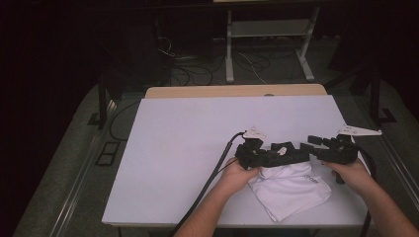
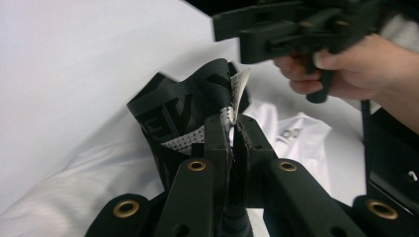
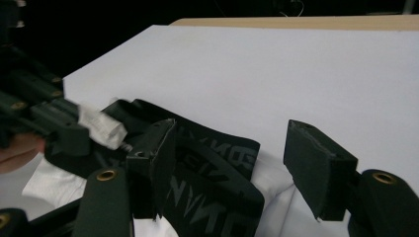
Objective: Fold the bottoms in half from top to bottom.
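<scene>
White shorts mid-fold | left claw pinching black waistband | right claw wide open, empty | next: grab waistband too

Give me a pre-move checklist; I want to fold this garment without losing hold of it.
1. Left gripper shut on waistband: ok.
2. Right gripper open around the waistband, not yet clamped: not ok.
3. Label free of the jaws: cannot tell.
4. White cloth lying on the table, inside its edge: ok.
5. Cable off the cloth: ok.
</scene>
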Motion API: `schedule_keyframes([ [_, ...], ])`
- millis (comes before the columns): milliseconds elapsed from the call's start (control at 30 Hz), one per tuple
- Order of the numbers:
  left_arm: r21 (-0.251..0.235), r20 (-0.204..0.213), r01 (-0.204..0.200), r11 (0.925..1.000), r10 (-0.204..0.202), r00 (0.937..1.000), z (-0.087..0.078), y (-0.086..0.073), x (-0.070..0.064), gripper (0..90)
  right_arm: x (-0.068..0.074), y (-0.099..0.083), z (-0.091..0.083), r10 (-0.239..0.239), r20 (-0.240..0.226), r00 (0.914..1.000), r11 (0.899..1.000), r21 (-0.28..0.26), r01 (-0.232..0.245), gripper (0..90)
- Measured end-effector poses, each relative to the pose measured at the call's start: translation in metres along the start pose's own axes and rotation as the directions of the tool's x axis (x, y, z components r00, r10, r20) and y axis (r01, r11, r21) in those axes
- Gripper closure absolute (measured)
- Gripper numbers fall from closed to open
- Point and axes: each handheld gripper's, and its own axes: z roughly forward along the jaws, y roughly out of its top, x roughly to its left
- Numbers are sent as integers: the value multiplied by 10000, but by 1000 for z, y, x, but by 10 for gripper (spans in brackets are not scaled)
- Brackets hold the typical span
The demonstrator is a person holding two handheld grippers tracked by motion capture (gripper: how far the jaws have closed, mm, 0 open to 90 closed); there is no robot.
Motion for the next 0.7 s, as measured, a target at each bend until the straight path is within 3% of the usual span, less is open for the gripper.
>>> schedule_keyframes([
  [67,0,0,0,10000,0,10000,0,0,0,836,0,1,-2,15,12,10000,9999,-101,-15,357],
  [100,36,484,-905,9959,902,9947,-2,-6,-17,836,-1,3,-7,57,67,10000,9995,-311,-55,360],
  [167,36,484,-905,9959,902,9947,-2,-6,-17,836,-1,3,-9,76,65,9999,9994,-349,-74,360],
  [200,53,991,-1397,9902,1385,9854,-4,-11,-26,836,-2,3,-12,53,80,10000,9992,-396,-50,364],
  [267,53,991,-1397,9902,1385,9854,-4,-11,-26,836,-1,4,-12,53,94,9999,9992,-401,-49,364],
  [300,194,1495,-1712,9850,1664,9747,-5,-16,-31,836,-1,4,-12,53,94,9999,9992,-401,-49,365],
  [367,314,1629,-1830,9826,1756,9709,-4,-18,-33,835,-1,4,-13,28,36,10000,9988,-487,-27,389],
  [400,639,2008,-2045,9768,1881,9614,-2,-21,-35,835,0,5,-13,12,-150,9999,9987,-514,-20,469],
  [433,709,2155,-2096,9752,1902,9578,-2,-23,-35,834,0,5,-13,-4,-153,9999,9989,-475,-3,491],
  [500,709,2155,-2096,9752,1902,9578,-2,-23,-35,833,1,6,-12,-32,-174,9998,9991,-419,25,491],
  [533,1010,2596,-2191,9705,1869,9475,1,-29,-35,832,5,6,-8,-145,-255,9996,9997,-203,140,631],
  [600,1065,2725,-2229,9690,1871,9438,2,-31,-36,832,7,7,-6,-243,-241,9994,9997,-34,242,664],
  [633,1190,2832,-2364,9643,1952,9390,3,-33,-36,832,12,9,-1,-415,-352,9985,9987,277,424,703],
  [700,1286,3058,-2418,9618,1935,9322,4,-36,-37,833,17,11,3,-614,-529,9967,9971,424,637,713],
])
